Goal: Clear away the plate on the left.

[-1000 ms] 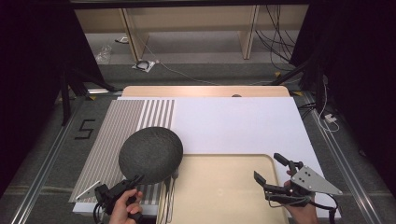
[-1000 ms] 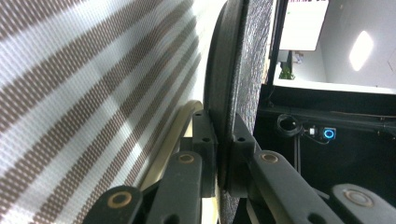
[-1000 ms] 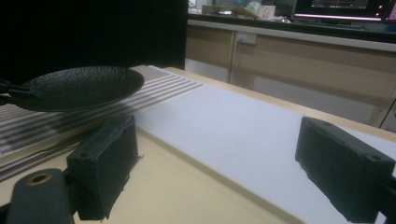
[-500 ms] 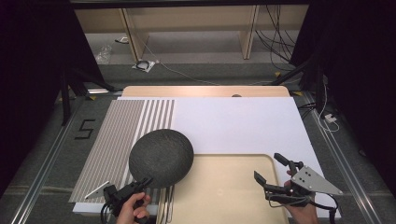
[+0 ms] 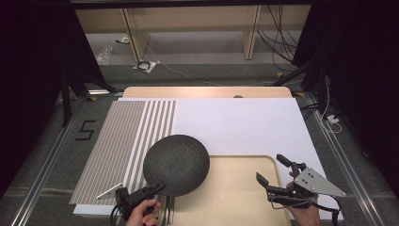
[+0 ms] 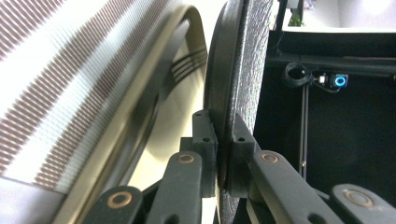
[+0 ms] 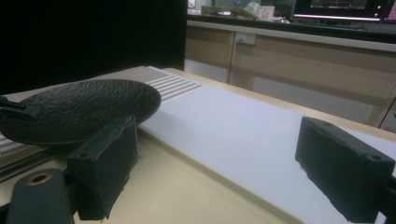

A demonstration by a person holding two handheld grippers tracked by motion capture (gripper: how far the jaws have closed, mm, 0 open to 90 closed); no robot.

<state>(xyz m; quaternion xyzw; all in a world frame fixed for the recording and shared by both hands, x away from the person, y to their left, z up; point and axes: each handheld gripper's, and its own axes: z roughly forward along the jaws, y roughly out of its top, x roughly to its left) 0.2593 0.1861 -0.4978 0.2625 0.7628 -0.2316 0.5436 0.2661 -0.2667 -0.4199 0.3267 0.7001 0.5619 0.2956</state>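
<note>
Black jaw pads of the left gripper (image 6: 223,149) are closed on the thin rim of a dark, rough-textured round plate (image 6: 243,70), one pad on each face of it. From above, the left gripper (image 5: 151,189) sits at the table's near edge, held by a hand (image 5: 141,214), and the plate (image 5: 176,157) hangs above the seam between the striped mat and the beige tray, its domed underside turned up. The left gripper view adds what the high view hides: the plate is seen edge-on, with a smooth inner rim and a pebbled outer face, and the beige tray's raised lip (image 6: 140,121) curves beside it.

The right gripper (image 5: 277,175) rests over the near right corner of the tray (image 5: 235,197), its jaws spread wide and holding nothing, with a grey three-cornered plate (image 5: 316,182) on top. In the right gripper view its two pads (image 7: 105,172) stand well apart, and between them the white sheet (image 7: 243,126) runs back to the table's far edge; the plate (image 7: 79,114) shows at the left, nearly level and clear of the surface.

A grey-and-white striped mat (image 5: 124,141) covers the table's left part, a white sheet (image 5: 240,125) the rest. Beyond lie a grey floor, loose cables (image 5: 277,42) and wooden shelving (image 5: 188,19); black curtains flank both sides.
</note>
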